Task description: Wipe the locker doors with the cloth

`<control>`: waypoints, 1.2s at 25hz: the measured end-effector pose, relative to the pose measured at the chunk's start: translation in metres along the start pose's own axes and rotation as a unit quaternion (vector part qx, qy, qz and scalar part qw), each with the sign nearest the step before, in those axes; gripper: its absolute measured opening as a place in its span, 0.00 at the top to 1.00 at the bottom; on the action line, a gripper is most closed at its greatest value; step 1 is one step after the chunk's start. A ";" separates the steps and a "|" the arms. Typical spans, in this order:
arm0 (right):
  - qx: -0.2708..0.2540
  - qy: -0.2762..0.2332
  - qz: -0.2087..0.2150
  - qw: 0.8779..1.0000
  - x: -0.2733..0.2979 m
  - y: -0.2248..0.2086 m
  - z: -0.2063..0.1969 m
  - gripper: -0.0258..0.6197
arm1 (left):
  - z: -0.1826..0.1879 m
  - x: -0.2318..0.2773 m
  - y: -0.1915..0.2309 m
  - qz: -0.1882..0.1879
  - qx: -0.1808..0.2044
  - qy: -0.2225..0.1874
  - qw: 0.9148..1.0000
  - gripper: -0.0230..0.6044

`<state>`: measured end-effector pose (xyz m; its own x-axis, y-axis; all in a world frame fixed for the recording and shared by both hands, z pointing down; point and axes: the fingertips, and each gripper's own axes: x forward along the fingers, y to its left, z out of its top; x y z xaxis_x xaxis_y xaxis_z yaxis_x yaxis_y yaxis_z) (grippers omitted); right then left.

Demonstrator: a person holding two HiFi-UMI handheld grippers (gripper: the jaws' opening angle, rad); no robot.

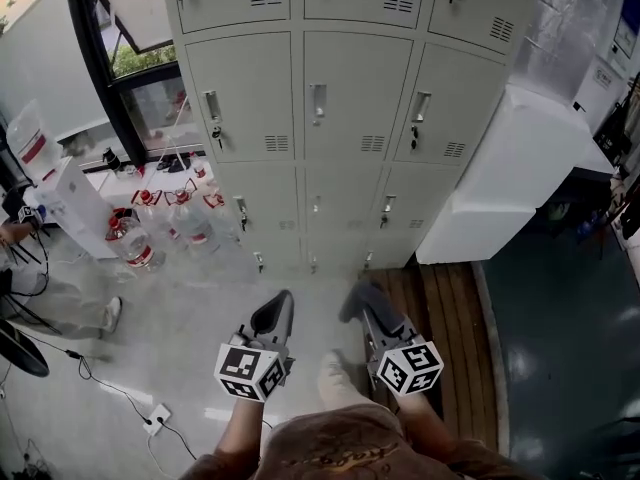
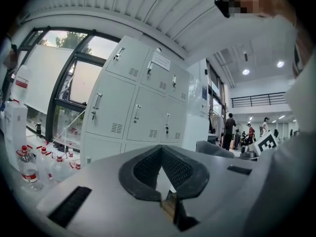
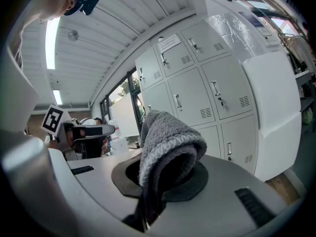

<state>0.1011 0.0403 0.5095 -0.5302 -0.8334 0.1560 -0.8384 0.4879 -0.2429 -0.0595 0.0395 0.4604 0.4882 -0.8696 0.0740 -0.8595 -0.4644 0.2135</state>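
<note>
A bank of pale grey locker doors [image 1: 355,98] with handles and vents stands ahead of me; it also shows as lockers [image 2: 138,107] and lockers [image 3: 207,93]. My right gripper [image 1: 364,304] is shut on a folded grey cloth [image 1: 358,294], held low and well short of the doors. In the right gripper view the cloth [image 3: 168,147] bulges up out of the jaws of the right gripper [image 3: 163,181]. My left gripper [image 1: 277,313] is beside it, jaws together and holding nothing; in its own view the left gripper [image 2: 160,151] points toward the lockers.
Several water bottles [image 1: 135,238] stand on the floor left of the lockers. A white cabinet [image 1: 500,188] adjoins the lockers on the right, with a wooden platform [image 1: 445,308] before it. A power strip [image 1: 155,418] and cables lie at lower left. A person [image 1: 25,268] is at far left.
</note>
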 end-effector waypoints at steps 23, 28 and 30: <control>-0.013 0.029 0.063 0.997 0.144 -0.073 0.052 0.91 | 0.041 0.139 0.065 0.041 -0.007 -0.011 0.999 0.96; -0.011 0.031 0.057 0.998 0.153 -0.072 0.052 0.91 | 0.047 0.147 0.073 0.029 -0.005 -0.008 1.000 0.96; -0.007 0.032 0.052 0.998 0.156 -0.071 0.053 0.91 | 0.051 0.150 0.077 0.022 -0.005 -0.006 1.000 0.96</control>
<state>0.0845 -0.1378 0.4999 -0.6206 -0.7603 0.1919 -0.7802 0.5741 -0.2483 -0.0597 -0.1351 0.4384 0.4475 -0.8914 0.0722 -0.8788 -0.4234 0.2198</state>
